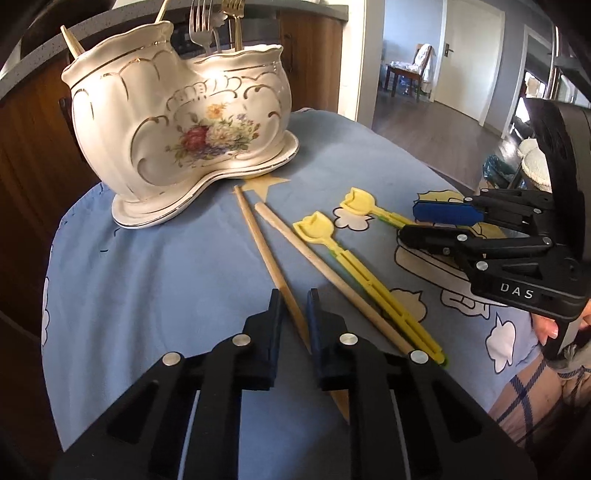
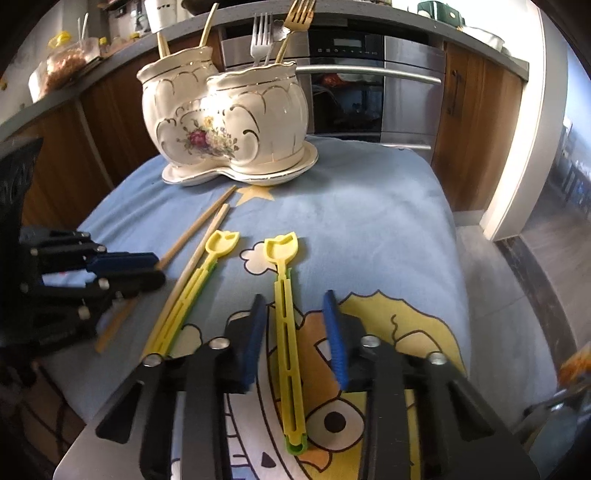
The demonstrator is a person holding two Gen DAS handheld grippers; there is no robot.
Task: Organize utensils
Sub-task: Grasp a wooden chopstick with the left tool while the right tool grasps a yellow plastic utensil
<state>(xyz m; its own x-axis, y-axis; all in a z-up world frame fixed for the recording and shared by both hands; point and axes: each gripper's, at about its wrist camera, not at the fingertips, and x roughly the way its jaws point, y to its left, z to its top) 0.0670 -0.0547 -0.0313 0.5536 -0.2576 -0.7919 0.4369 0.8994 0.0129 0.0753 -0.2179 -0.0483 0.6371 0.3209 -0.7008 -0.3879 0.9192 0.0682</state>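
A white floral ceramic utensil holder [image 1: 177,136] [image 2: 225,122] with two cups stands at the back of the blue cloth; forks [image 1: 201,26] [image 2: 262,37] and chopsticks stick out of it. Two wooden chopsticks [image 1: 258,236] [image 2: 192,232] and two yellow tulip-headed plastic utensils [image 1: 351,258] [image 2: 286,332] lie on the cloth. My left gripper [image 1: 295,306] is open, its fingers on either side of one chopstick. My right gripper [image 2: 295,325] is open, straddling the right yellow utensil; it also shows in the left wrist view [image 1: 424,225].
The blue cartoon-print cloth [image 2: 369,221] covers a small table whose edges drop off on all sides. Wooden cabinets and an oven [image 2: 369,92] stand behind the holder. A doorway and chair [image 1: 410,74] lie to the right.
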